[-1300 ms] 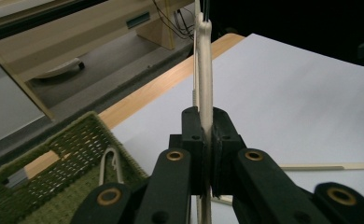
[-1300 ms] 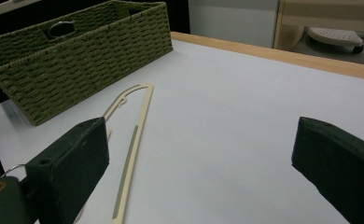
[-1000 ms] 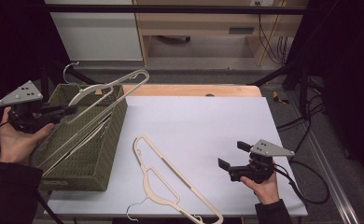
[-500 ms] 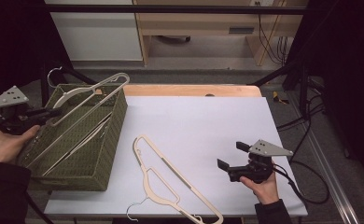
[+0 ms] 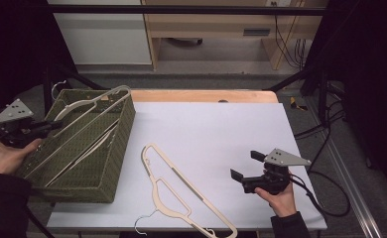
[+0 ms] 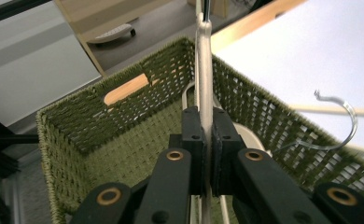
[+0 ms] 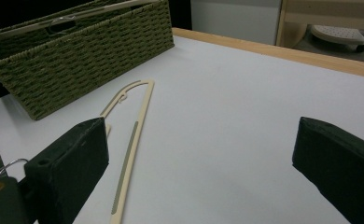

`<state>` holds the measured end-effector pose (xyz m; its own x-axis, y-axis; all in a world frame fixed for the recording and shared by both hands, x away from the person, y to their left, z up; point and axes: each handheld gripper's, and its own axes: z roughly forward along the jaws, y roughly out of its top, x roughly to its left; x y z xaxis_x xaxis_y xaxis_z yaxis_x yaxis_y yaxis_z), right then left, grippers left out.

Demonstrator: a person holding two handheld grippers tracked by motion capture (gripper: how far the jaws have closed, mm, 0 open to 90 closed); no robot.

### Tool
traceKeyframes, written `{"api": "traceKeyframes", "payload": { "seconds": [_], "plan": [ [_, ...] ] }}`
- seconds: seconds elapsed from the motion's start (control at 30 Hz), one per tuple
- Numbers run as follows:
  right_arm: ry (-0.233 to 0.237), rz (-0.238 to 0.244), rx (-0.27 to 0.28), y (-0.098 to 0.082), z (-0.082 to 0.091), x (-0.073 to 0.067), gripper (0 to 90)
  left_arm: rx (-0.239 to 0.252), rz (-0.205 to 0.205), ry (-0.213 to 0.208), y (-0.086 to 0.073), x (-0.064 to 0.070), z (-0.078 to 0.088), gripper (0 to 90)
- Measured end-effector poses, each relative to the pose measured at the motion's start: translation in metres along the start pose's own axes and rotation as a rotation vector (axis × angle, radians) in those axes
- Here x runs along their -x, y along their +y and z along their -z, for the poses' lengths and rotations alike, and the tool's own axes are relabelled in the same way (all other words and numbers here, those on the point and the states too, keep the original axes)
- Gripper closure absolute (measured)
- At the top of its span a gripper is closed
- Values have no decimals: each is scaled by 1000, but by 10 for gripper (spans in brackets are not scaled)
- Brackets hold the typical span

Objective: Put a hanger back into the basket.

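Observation:
A cream hanger (image 5: 93, 102) lies slanted across the top of the green wicker basket (image 5: 113, 163) at the table's left. My left gripper (image 5: 52, 126) is shut on its near end, outside the basket's left rim. In the left gripper view the jaws pinch the hanger (image 6: 203, 60) edge-on above the basket's inside (image 6: 124, 149). A second cream hanger (image 5: 181, 196) lies flat on the white table near the front edge. To its right my right gripper (image 5: 246, 165) rests low, open, with nothing between its pads (image 7: 68, 163). Ahead of those pads lies that hanger (image 7: 132, 135).
More cream hangers (image 5: 85, 154) lie inside the basket, and a metal hook (image 6: 341, 123) shows over its wall. The table's wooden back edge (image 5: 201, 95) runs behind. A shelf unit and cables stand beyond the table.
My left gripper has moved left and down with the hanger, whose far end has sunk toward the basket's rim. The right gripper has stayed put.

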<state>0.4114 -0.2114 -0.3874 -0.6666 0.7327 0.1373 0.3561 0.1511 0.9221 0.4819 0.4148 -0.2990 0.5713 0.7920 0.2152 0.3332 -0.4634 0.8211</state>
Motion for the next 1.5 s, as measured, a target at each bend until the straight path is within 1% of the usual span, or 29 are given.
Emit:
{"api": "traceKeyframes", "payload": {
  "seconds": [0.1,0.13,0.17,0.27,0.3,0.33,0.37,0.4,0.43,0.47,0.5,0.53,0.57,0.6,0.7,0.73,0.8,0.9,0.97,1.0,1.03,1.07,1.1,1.13,1.17,1.27,1.37,1.4,1.5],
  "plan": [
    [0,1,-2,0,0,0,44,-4,-3,4,-3,-1,-2,859],
    [2,2,-4,0,-1,0,44,-3,6,3,-7,-4,-5,859],
    [2,2,-4,0,-1,0,44,-3,6,3,-7,-4,-5,859],
    [4,3,-10,-1,-2,0,45,-26,6,11,-16,-9,-7,858],
    [8,5,-11,-1,-2,0,45,-26,6,11,-16,-9,-7,858],
    [8,9,-15,-1,-2,0,45,-23,23,12,-20,-11,-8,858],
    [8,9,-15,-1,-2,0,45,-23,23,12,-20,-11,-8,859],
    [8,4,-17,-1,-3,0,45,-42,25,28,-24,-12,-9,859],
    [8,4,-18,-2,-4,0,45,-42,25,28,-24,-12,-9,860],
    [8,5,-19,-2,-4,0,46,-64,26,42,-30,-13,-13,860],
    [8,5,-19,-2,-4,0,46,-64,26,42,-30,-13,-13,860],
    [10,9,-22,-2,-4,0,46,-64,36,37,-32,-12,-16,860],
    [12,12,-23,-2,-4,0,46,-64,36,37,-32,-12,-16,860],
    [12,11,-23,-2,-4,0,46,-79,38,32,-35,-9,-23,859],
    [13,6,-20,-2,-4,-1,47,-96,38,37,-40,-6,-28,860],
    [13,6,-20,-2,-4,-1,47,-113,33,43,-46,-3,-34,860],
    [14,12,-26,-2,-5,0,47,-131,33,38,-54,0,-41,858],
    [11,6,-23,-3,-6,-1,47,-133,36,42,-59,3,-45,857],
    [12,8,-22,-3,-6,-1,47,-140,54,27,-67,8,-50,851],
    [12,10,-23,-3,-6,-1,47,-152,54,17,-68,8,-51,845],
    [11,9,-24,-3,-6,-1,47,-152,54,17,-68,8,-51,840],
    [12,9,-24,-3,-7,-1,48,-173,63,1,-72,11,-55,829],
    [12,9,-24,-3,-7,-1,48,-173,63,1,-72,11,-55,819],
    [15,6,-25,-3,-7,-2,48,-201,84,-26,-73,12,-58,803],
    [15,6,-25,-3,-7,-2,48,-201,84,-26,-73,12,-58,800],
    [18,7,-27,-4,-8,-2,49,-233,87,-59,-70,14,-59,788],
    [20,5,-29,-4,-9,-3,49,-237,90,-69,-69,16,-61,771],
    [21,5,-29,-4,-9,-3,49,-251,87,-91,-68,17,-61,760],
    [23,1,-29,-4,-9,-4,50,-253,83,-98,-67,20,-61,749]
  ]
}}
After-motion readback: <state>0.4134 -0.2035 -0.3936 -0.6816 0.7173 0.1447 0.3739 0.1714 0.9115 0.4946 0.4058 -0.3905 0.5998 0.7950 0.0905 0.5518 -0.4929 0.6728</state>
